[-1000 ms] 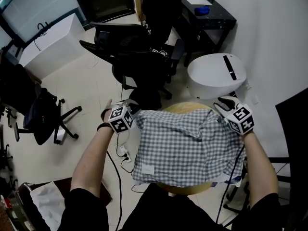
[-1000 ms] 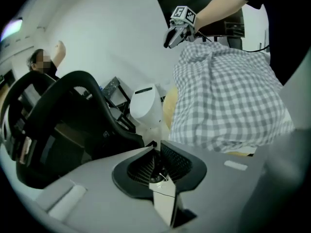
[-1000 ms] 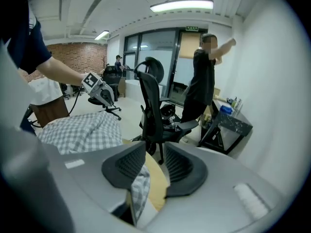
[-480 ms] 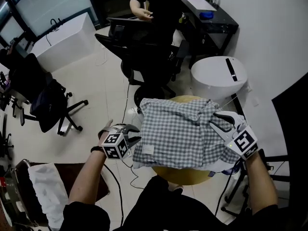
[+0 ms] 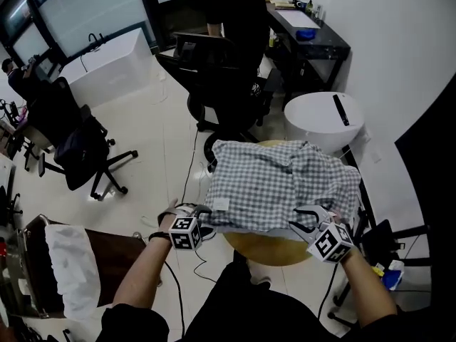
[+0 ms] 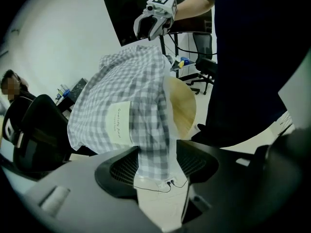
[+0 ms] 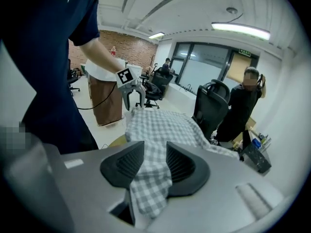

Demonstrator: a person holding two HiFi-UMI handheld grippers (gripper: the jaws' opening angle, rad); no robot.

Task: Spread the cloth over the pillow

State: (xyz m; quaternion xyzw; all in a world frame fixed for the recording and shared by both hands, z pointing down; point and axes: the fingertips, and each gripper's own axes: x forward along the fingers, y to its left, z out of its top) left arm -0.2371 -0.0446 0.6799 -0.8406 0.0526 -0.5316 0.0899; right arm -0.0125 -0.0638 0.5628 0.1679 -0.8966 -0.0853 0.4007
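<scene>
Two claws sit at the near edge of one checked cloth [image 5: 278, 180]. The left claw [image 6: 155, 165] has its jaws wide apart. They have just been opening, and a narrow corner of the cloth hangs in the gap between them with neither pad pressing on it. The right claw [image 7: 155, 161] has also just been opening a little. Its ribbed pads [image 7: 127, 165] stand close together, and a bunched fold of the cloth runs between them, touching both, so it is clamped on the fabric.

From above, the left claw is just off the cloth's near left corner, beside a pale sewn label [image 5: 222, 204]. The right claw is at the near right corner. The cloth lies rumpled and humped over a round wooden table [image 5: 262, 249], covering most of its top and drooping over the left edge. The pillow beneath it is hidden.

On the floor under the left claw lies a white power strip [image 6: 170, 182] with dark cables. Beyond the table stand a black office chair [image 5: 221, 84] and a white round side table [image 5: 322, 116]. A person in dark clothes [image 5: 231, 6] stands farther back.
</scene>
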